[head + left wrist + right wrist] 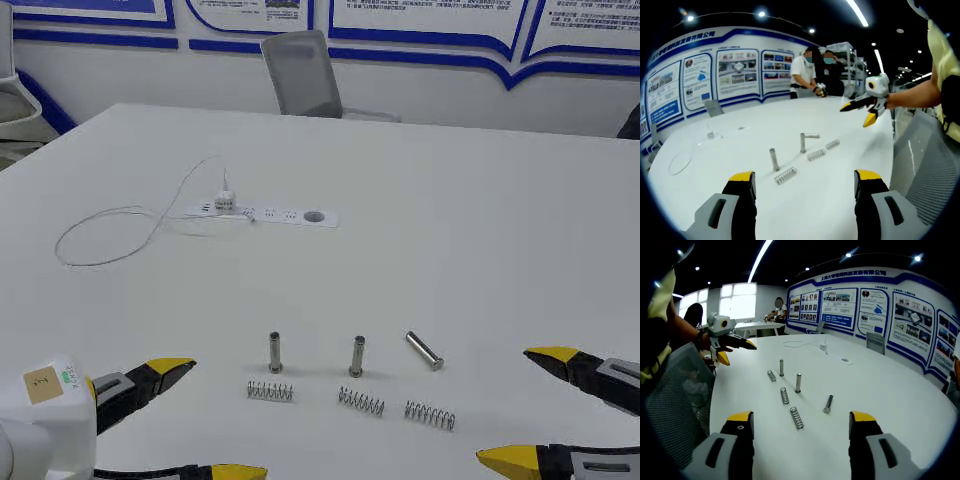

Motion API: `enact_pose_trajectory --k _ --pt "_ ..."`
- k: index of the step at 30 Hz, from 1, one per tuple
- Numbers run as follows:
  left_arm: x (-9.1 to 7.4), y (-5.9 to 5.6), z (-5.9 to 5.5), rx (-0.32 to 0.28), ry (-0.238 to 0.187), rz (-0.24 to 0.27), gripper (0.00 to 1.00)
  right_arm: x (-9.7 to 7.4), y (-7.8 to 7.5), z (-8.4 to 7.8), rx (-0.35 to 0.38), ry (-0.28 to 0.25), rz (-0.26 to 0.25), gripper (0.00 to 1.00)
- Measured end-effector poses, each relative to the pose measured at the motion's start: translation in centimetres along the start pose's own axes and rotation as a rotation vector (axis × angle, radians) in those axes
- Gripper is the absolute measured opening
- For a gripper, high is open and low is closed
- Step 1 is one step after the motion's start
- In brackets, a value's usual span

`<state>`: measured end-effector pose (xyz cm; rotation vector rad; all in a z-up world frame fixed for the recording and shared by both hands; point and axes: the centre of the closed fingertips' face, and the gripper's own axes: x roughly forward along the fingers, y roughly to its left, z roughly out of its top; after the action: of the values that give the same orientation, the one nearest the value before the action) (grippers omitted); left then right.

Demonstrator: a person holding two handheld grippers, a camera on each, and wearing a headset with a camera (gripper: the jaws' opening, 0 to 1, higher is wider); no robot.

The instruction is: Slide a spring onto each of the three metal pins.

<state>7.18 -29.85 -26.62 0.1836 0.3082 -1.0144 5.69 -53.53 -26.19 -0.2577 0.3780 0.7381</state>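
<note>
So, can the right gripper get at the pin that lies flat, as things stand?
Probably yes: the right gripper is open, and only bare table lies between it and the lying pin.

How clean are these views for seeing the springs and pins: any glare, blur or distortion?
Head view: sharp, evenly lit, pins and springs cast only faint shadows. Left gripper view: fisheye curves the table; ceiling lights glare. Right gripper view: same curvature; window blown out.
</note>
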Motion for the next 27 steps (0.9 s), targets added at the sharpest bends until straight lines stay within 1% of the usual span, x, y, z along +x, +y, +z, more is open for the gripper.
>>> enact_pose_trajectory --k 5,10,13,15,17,20,22,24,25,27 --pt "0.0 0.1 0.1 -0.001 -0.003 0.002 0.82 0.5 -0.3 0.6 0.004 -0.001 -0.006 0.78" --pt "0.1 -0.1 0.1 -0.003 -0.005 0.000 0.82 1.4 -1.1 1.0 0.018 0.017 -0.016 0.76" --pt "0.1 -0.2 0.2 -0.003 -0.005 -0.001 0.82 2.0 -1.5 1.6 0.020 0.024 -0.016 0.73" --pt "0.2 -0.2 0.2 -0.002 -0.003 0.001 0.82 2.6 -1.7 2.2 0.015 0.019 -0.013 0.68" --pt "0.2 -0.2 0.2 -0.003 -0.005 0.001 0.82 3.1 -2.1 2.6 0.017 0.025 -0.016 0.66" --pt "0.2 -0.2 0.3 -0.004 -0.007 0.002 0.81 4.3 -2.8 2.9 0.026 0.046 -0.022 0.64" --pt "0.3 -0.3 0.3 -0.005 -0.007 0.001 0.81 4.9 -3.3 2.9 0.036 0.063 -0.031 0.61" --pt "0.4 -0.3 0.2 -0.005 -0.006 0.000 0.81 5.7 -4.0 2.7 0.065 0.090 -0.042 0.59" --pt "0.4 -0.3 0.2 -0.006 -0.006 0.000 0.81 6.1 -4.5 2.4 0.073 0.111 -0.048 0.58" --pt "0.4 -0.4 0.2 -0.006 -0.005 0.000 0.81 6.8 -5.1 2.1 0.068 0.140 -0.059 0.54"
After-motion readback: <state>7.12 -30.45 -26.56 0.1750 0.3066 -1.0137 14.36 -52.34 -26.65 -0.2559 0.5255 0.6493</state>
